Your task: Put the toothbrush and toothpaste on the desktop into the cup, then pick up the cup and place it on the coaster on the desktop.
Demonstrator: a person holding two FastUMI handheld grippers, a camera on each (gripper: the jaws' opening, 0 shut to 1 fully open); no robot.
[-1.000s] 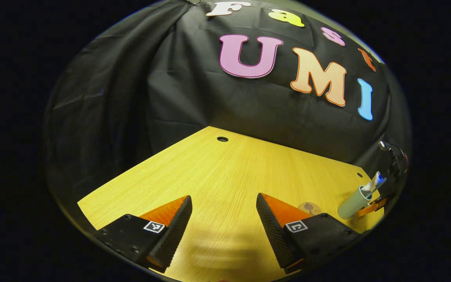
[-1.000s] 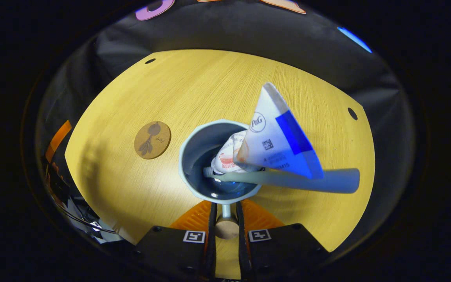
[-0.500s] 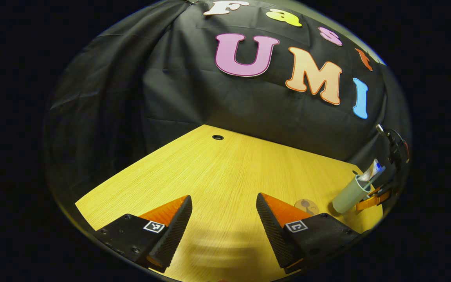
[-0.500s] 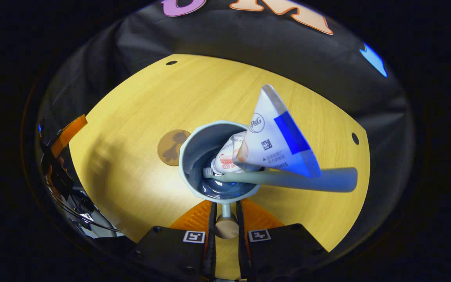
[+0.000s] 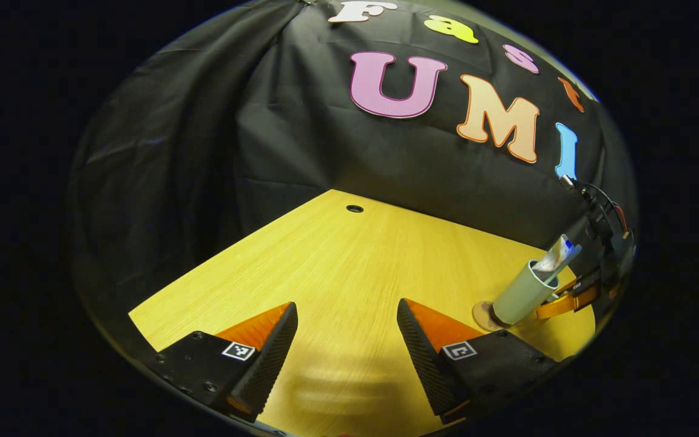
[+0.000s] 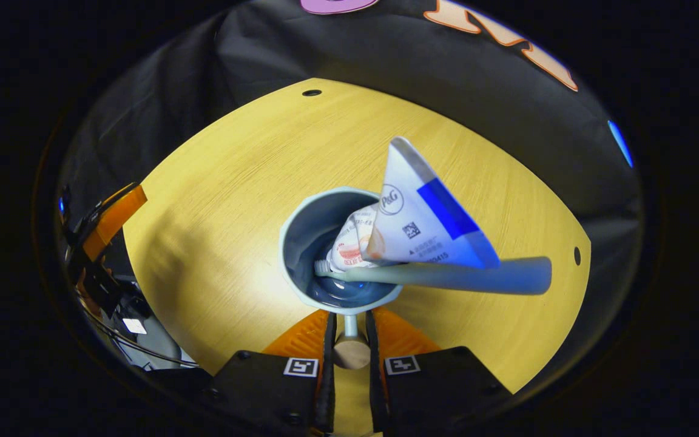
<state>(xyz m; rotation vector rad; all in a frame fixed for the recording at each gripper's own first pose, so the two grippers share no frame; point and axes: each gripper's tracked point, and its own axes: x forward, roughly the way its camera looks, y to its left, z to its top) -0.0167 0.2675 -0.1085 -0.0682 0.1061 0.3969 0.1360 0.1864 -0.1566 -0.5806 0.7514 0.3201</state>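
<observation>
A pale grey-green cup (image 6: 307, 243) holds a white and blue toothpaste tube (image 6: 422, 224) and a grey toothbrush (image 6: 465, 276), both sticking out over its rim. My right gripper (image 6: 349, 355) is shut on the cup's handle, whose round wooden end shows between the fingers. In the left gripper view the cup (image 5: 519, 294) stands tilted with its base over the round brown coaster (image 5: 482, 315) at the table's right; I cannot tell if it touches. The right gripper (image 5: 568, 297) shows behind it there. My left gripper (image 5: 347, 340) hovers open over the bare table near its front.
The yellow wooden table (image 5: 337, 273) has a small round hole (image 5: 354, 209) near its far corner and another (image 6: 577, 255) at the right edge. Black cloth walls it on the far sides. Cables and equipment (image 6: 119, 309) lie beyond the table's left edge in the right gripper view.
My right gripper has carried the cup leftward over the coaster, which is now hidden under the cup in the right gripper view. The left gripper has barely shifted and stays open.
</observation>
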